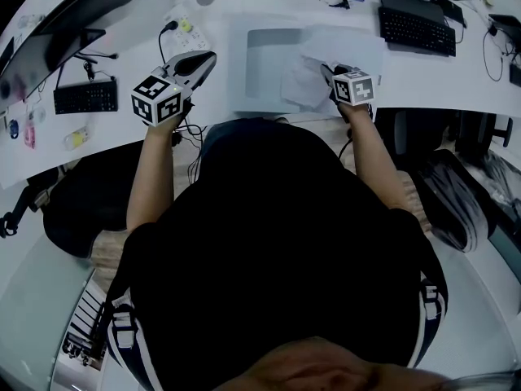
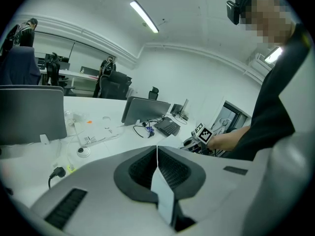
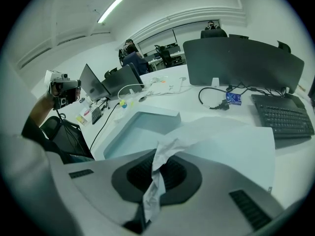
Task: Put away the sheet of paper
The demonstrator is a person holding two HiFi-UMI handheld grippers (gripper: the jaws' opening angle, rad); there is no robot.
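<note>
Right hand-held gripper (image 3: 157, 162): jaws closed on the crumpled near edge of the sheet of paper (image 3: 231, 141); the pinched part is twisted into a ridge between the pads.

Sheet of paper: white, spread out beyond the jaws over the worktop (image 1: 440, 80), one corner reaching across the right rim of the tray (image 3: 140, 127).

Tray: shallow, white, rectangular, lying open on the worktop in front of the person, just left of the right hand-held gripper.

Left hand-held gripper (image 2: 157, 149): jaws shut together, held up off the worktop, left of the tray and well apart from the paper. A thin white strip shows in the seam between the pads; what it is cannot be told.

Keyboard (image 3: 283, 114): black, right of the paper, beside it.

Monitor (image 3: 241, 63): dark screen seen from behind, standing past the paper.

Cable (image 3: 216, 95): black, looped on the worktop between monitor and paper.

Second keyboard (image 1: 85, 96): black, far to the left of the left hand-held gripper.

Power strip (image 1: 183, 27): white, beyond the left hand-held gripper, with a plug in it.
</note>
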